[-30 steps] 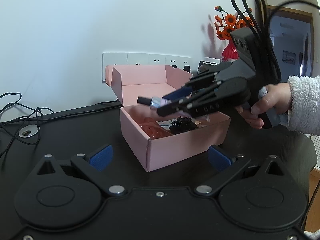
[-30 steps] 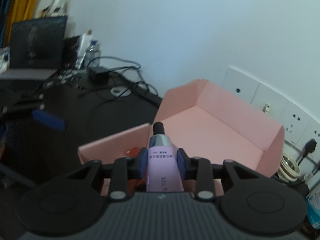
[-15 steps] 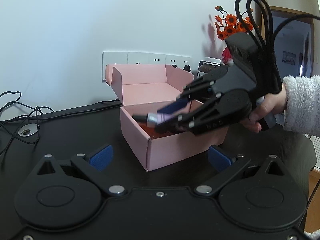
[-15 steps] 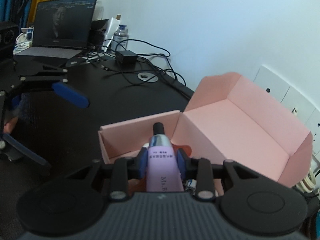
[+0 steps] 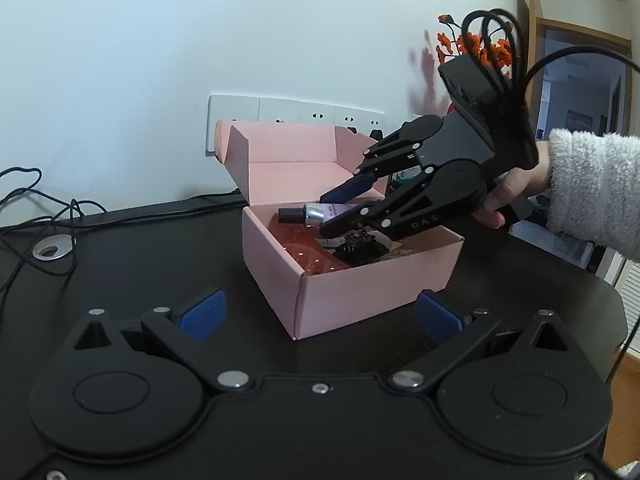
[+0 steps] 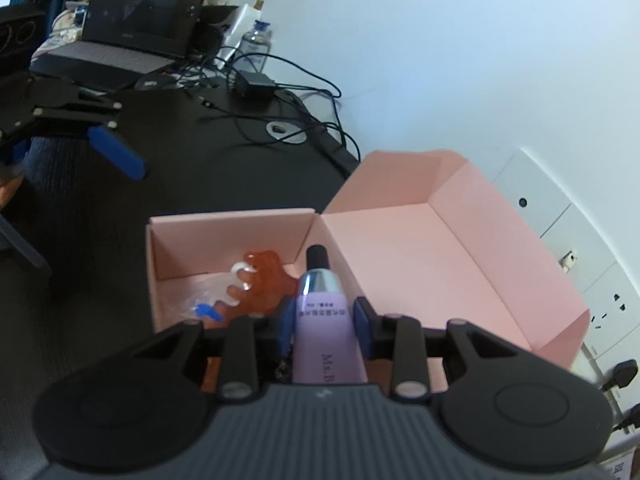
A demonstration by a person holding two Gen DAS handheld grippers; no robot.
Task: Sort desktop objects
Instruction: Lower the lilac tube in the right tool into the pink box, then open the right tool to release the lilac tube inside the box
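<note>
Black counter (image 5: 140, 264), glossy, curved right edge. Pink box (image 5: 360, 280) near its middle, lid flap up toward the white wall. Right hand-held gripper (image 6: 323, 320) clamped on lilac tube (image 6: 326, 320), black cap forward, held over the box's open top. Inside the box: orange translucent item (image 6: 260, 280), small black object (image 5: 356, 246). Left hand-held gripper (image 5: 320, 312) wide open, empty, at the counter's near edge facing the box. Wall sockets (image 5: 296, 110) behind the box. Cables (image 6: 280, 92), laptop (image 6: 136, 12) at the far end. Orange flowers (image 5: 472, 46), doorway at right.
</note>
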